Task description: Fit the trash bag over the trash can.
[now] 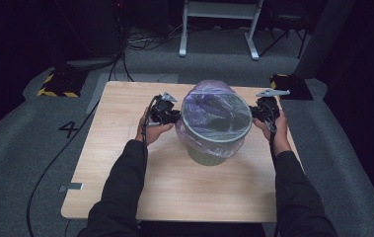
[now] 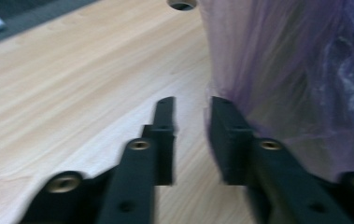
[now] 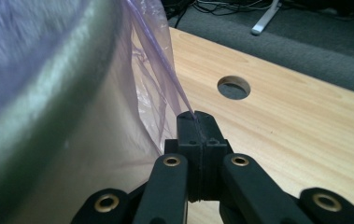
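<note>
black claw, thin purple bag, round bin

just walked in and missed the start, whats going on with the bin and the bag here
A person is fitting a purple plastic bag over a grey bin on the wooden table, one gripper on each side. The right gripper has its jaws shut on a fold of the bag at the bin's rim. The left gripper sits beside the bag with its jaws apart, nothing between them. The bag already drapes over the rim.
</note>
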